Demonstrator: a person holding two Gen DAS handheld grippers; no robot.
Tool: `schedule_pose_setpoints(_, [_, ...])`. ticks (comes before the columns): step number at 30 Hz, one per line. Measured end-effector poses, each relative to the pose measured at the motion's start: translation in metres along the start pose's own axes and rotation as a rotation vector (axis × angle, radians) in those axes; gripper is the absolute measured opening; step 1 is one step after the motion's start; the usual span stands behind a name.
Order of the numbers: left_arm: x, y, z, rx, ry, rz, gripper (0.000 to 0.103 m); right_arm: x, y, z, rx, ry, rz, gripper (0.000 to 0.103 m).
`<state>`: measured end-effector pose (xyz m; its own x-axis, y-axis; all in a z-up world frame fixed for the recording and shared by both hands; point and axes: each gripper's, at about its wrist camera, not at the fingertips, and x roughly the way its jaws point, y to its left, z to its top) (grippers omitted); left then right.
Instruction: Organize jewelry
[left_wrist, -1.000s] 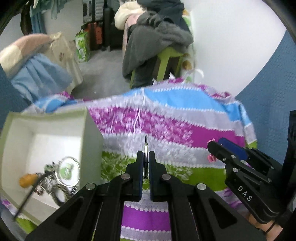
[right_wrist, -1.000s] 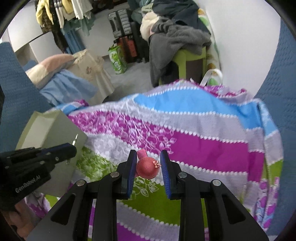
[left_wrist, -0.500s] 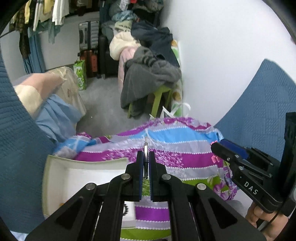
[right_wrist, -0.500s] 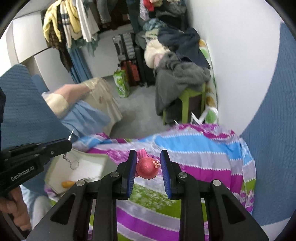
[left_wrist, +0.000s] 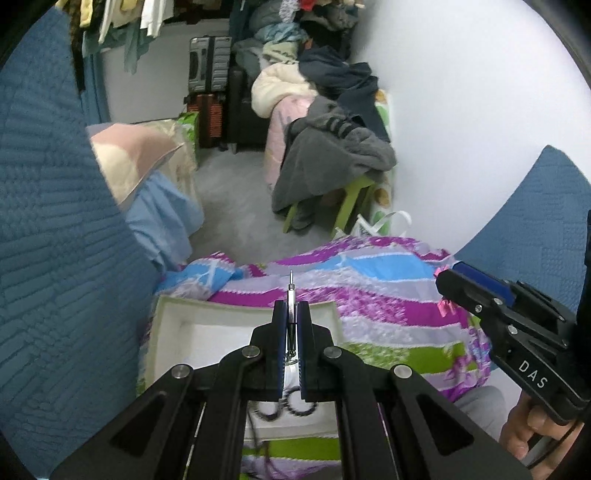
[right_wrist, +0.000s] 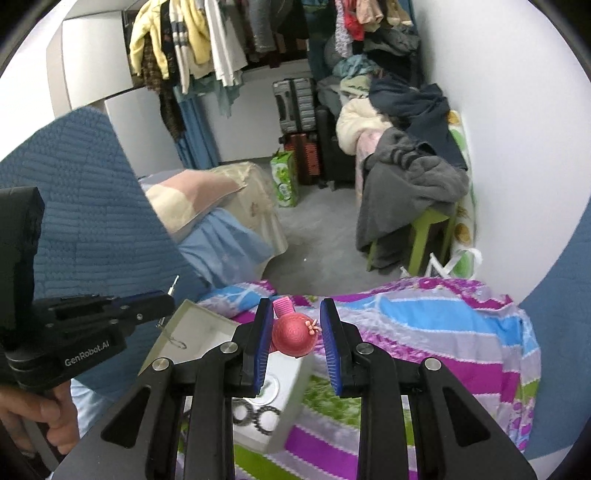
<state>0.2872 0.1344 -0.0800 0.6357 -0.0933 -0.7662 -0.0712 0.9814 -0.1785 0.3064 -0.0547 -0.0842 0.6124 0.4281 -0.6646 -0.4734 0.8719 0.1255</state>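
While the left gripper (left_wrist: 291, 332) hangs above the striped bedspread (left_wrist: 388, 295), its jaws are pressed almost together on a thin silver metal pin (left_wrist: 290, 295), whose tip pokes out past the fingertips. In the right wrist view a small chain and ring (right_wrist: 173, 341) dangle below that gripper, over the box. Beneath and slightly left of it sits the pale green jewelry box (left_wrist: 166, 332), open, with a white interior; dark beaded bracelets (right_wrist: 255, 411) and a round clear disc (right_wrist: 269, 387) lie on its floor. The box rests on the bedspread, near its left edge. Further right, the right gripper (right_wrist: 295, 332) has its jaws at a narrow spread, closed on a round pink hair clip (right_wrist: 293, 334) with a ribbed pink ribbon loop and a tiny flower on its side. It is held in the air just right of the box. A bare hand (left_wrist: 535, 424) grips each tool's handle at the lower corners.
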Motion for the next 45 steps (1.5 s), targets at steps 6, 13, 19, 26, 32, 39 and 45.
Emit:
schedule_pose_setpoints(6, [0.025, 0.036, -0.028, -0.025, 0.051, 0.009, 0.003, 0.039, 0.023, -0.027, 0.004, 0.081, 0.015, 0.024])
schedule_pose_setpoints(13, [0.054, 0.060, -0.057, -0.041, 0.103, 0.018, 0.004, 0.075, 0.040, -0.060, 0.003, 0.156, 0.014, 0.024])
schedule_pose_setpoints(19, [0.075, 0.070, -0.075, -0.053, 0.136, 0.023, 0.004, 0.097, 0.044, -0.084, 0.008, 0.219, 0.019, 0.024])
schedule_pose_setpoints(26, [0.080, 0.066, -0.082, -0.048, 0.133, 0.015, 0.005, 0.103, 0.043, -0.093, 0.017, 0.249, 0.024, 0.029])
schedule_pose_setpoints(32, [0.059, 0.060, -0.075, -0.034, 0.094, 0.057, 0.030, 0.083, 0.038, -0.078, 0.022, 0.201, 0.008, 0.068])
schedule_pose_setpoints(39, [0.016, 0.057, -0.063, -0.040, 0.042, 0.106, 0.080, 0.044, 0.038, -0.050, 0.026, 0.132, 0.005, 0.086])
schedule_pose_setpoints(45, [-0.042, 0.051, -0.053, -0.049, -0.049, 0.112, 0.082, -0.006, 0.047, -0.025, -0.009, 0.061, -0.006, 0.097])
